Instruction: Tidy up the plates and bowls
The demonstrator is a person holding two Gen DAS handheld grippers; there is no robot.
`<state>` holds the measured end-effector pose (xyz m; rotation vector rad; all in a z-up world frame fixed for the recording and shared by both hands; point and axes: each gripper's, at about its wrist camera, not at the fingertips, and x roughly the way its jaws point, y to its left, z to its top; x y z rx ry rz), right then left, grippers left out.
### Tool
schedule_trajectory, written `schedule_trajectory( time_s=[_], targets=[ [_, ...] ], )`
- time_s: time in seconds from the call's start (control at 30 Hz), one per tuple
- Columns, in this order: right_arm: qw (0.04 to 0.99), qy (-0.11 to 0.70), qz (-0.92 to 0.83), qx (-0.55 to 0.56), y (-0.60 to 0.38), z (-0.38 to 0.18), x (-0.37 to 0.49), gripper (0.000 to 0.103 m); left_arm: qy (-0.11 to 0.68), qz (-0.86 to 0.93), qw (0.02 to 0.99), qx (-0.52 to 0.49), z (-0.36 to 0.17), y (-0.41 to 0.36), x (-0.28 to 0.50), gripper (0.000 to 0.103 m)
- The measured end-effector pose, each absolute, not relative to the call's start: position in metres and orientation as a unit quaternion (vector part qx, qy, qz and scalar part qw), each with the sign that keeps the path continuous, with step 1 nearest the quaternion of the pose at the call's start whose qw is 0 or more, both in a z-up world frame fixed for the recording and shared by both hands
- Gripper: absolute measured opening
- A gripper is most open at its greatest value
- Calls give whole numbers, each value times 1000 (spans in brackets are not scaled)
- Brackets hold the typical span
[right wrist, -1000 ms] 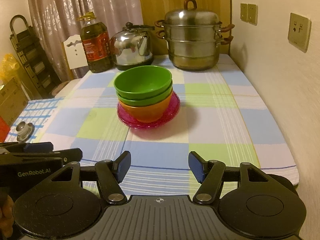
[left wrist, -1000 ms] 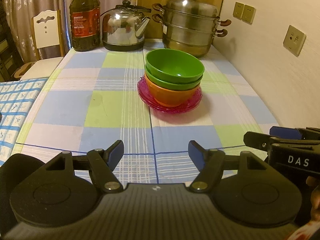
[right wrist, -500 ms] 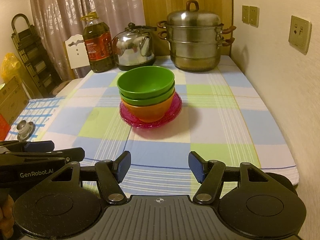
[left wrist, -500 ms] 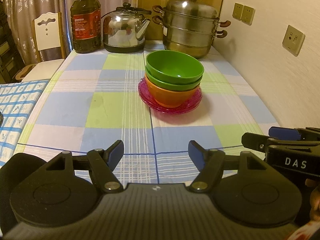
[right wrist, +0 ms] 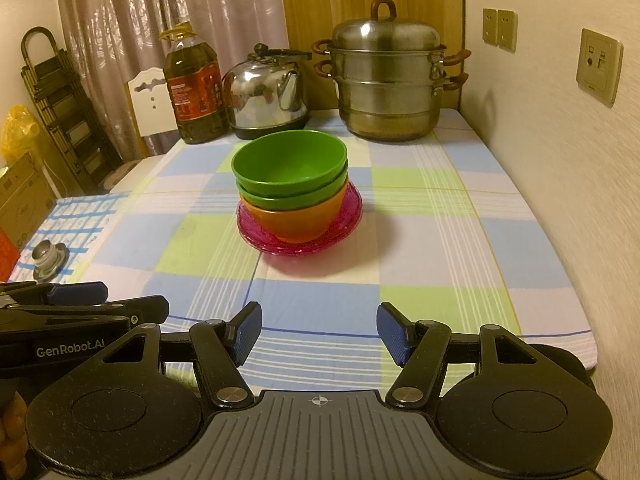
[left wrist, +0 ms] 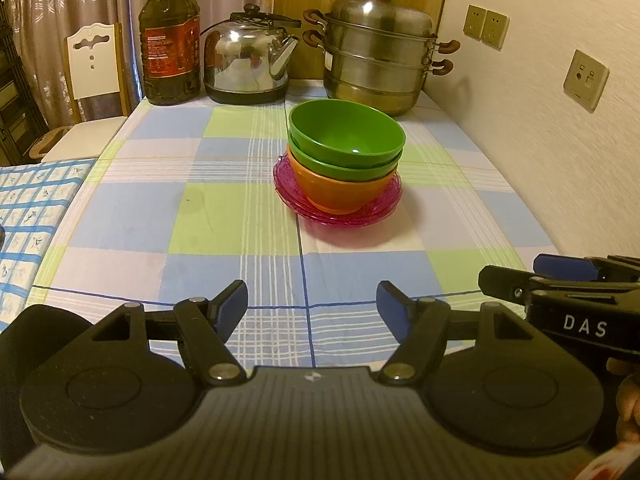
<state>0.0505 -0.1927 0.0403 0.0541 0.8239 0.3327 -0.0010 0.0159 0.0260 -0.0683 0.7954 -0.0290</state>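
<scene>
Hovering mid-frame bottom, left gripper (left wrist: 312, 304) and right gripper (right wrist: 319, 330) were wide, empty; bowl stack (left wrist: 346, 160) on pink plate (left wrist: 374, 214) at center.

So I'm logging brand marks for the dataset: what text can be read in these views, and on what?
"DAS": on the right gripper's side, left wrist view.
"GenRobot.AI": on the left gripper's side, right wrist view.
Oil bottle: red label's print too blurred to read.
Nothing else legible.

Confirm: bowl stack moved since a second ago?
No. The bowl stack sits on the same tablecloth squares, in front of the steamer pot.
</scene>
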Motion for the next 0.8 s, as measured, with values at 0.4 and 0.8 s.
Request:
schedule_trajectory(
  time_s=[0.4, 0.8],
  targets=[
    [903, 398, 161, 27, -193, 40, 51, 64, 387, -17, 922, -32, 26, 14, -1, 69],
    [903, 398, 160, 27, -193, 40, 52, 64, 387, -19, 921, -32, 27, 15, -1, 69]
  ],
)
